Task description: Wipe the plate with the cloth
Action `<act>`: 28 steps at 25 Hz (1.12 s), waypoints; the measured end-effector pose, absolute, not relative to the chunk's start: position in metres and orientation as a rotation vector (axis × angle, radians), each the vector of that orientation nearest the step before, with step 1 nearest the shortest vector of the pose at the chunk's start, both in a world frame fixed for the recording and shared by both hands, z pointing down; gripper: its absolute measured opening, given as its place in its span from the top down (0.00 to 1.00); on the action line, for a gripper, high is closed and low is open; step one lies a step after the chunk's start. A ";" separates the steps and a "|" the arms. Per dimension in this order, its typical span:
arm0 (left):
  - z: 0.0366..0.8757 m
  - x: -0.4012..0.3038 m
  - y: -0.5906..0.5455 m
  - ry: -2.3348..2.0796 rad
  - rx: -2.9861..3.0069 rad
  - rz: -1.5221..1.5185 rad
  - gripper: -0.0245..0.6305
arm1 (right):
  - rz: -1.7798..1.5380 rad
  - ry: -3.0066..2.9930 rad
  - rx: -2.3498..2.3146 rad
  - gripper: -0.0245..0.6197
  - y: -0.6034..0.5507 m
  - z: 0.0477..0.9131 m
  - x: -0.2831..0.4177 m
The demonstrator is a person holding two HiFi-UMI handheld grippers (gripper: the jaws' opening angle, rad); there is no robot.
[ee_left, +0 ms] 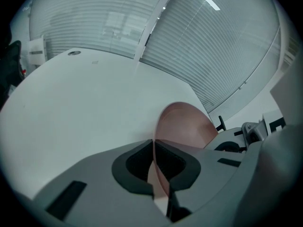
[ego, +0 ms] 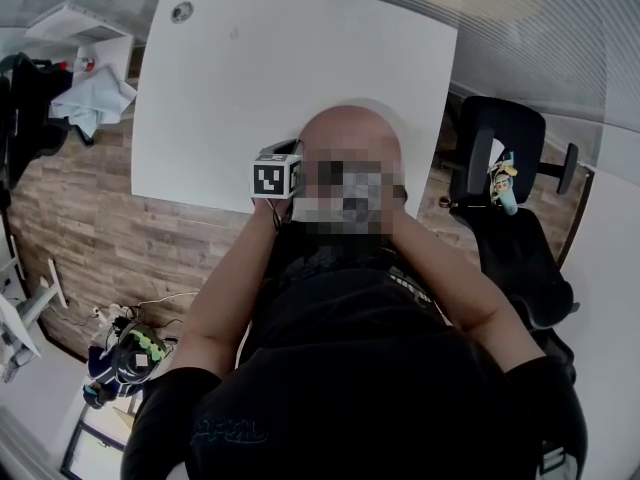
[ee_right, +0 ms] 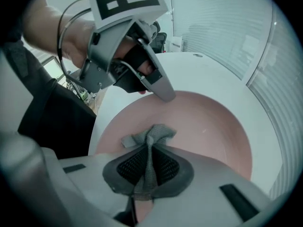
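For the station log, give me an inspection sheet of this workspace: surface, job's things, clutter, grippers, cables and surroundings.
Surface: white table, bare except for a small round cap near its far corner.
Job's things: pink plate, held by its rim; grey cloth bunched over the plate's face.
Clutter: nothing seen on the table.
Grippers: left gripper has its jaws shut on the plate's rim; right gripper has its jaws shut on the cloth.
Cables: thin wires on the floor at the left; a black lead looped at the left gripper.
Surroundings: black chair, wood floor, window blinds.
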State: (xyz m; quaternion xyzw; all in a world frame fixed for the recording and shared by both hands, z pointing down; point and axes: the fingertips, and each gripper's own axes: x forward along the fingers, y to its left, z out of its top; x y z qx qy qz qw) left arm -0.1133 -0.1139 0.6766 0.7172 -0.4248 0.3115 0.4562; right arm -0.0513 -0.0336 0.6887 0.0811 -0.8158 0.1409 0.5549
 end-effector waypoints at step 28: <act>0.681 -0.109 -0.111 -1.022 1.816 0.858 0.92 | 0.348 -1.754 0.401 0.90 -0.137 0.695 0.045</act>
